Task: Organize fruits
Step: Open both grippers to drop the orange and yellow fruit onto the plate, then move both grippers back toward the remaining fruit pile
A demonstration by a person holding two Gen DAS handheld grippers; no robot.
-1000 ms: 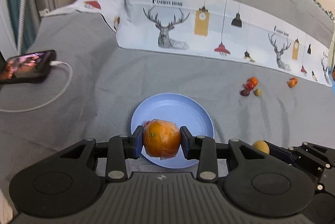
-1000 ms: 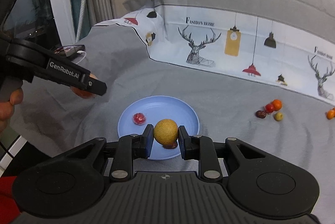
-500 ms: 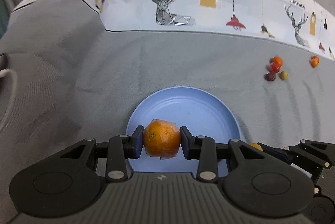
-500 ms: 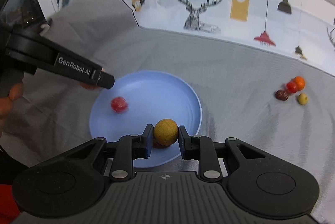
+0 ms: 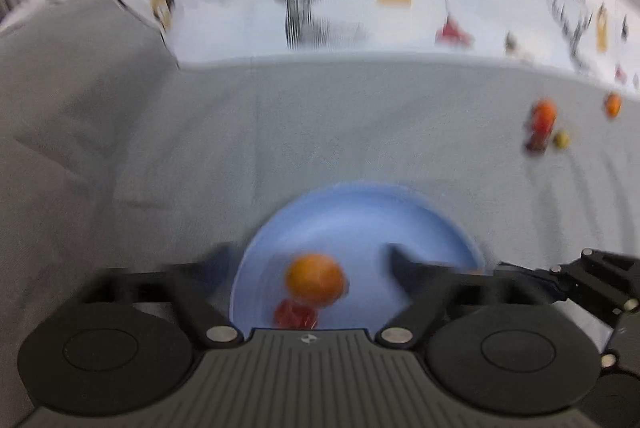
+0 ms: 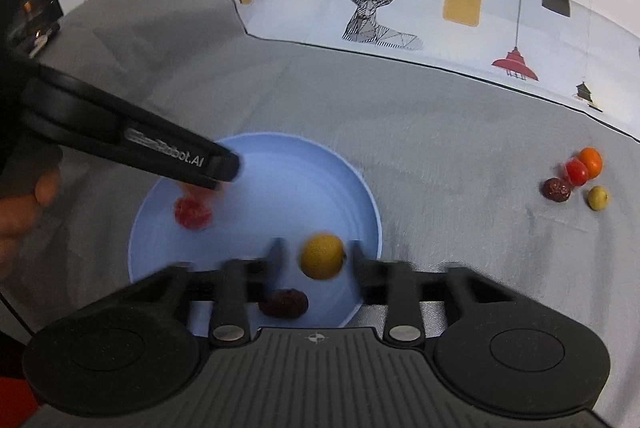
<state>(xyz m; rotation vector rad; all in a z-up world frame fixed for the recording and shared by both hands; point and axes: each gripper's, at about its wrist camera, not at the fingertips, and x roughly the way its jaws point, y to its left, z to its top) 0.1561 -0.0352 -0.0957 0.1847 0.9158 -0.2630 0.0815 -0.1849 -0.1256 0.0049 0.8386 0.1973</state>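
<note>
Fruits are the business here, and two of them are being let go over the round pale-blue plastic plate (image 6: 360, 196) at the lower middle of both views. The left claw (image 5: 312, 268) has its jaws opening wide, well clear of the round orange citrus fruit (image 5: 315, 280), which sits blurred between them above the plate, just over a crinkly red wrapped fruit (image 5: 295, 314). The right claw (image 6: 315, 254) is also opening; the small yellow-green round fruit (image 6: 322, 256) lies between its fingers with a gap on each side, so nothing is gripped. A dark wrinkled date-like fruit (image 6: 284, 303) lies on the plate just below it.

Toward the right edge, on the grey bedspread (image 6: 440, 148), a loose cluster (image 6: 574, 176) waits: an orange one, a red one, a dark one and a yellowish one, close together or touching.

These look light, smooth and round, so I judge they will roll on the soft fabric and could squirt sideways from a pinch off centre. Taking each across its widest middle, gently, seems best; the red ones look soft-skinned and likely to bruise. Picking one from the cluster risks nudging its neighbours.
</note>
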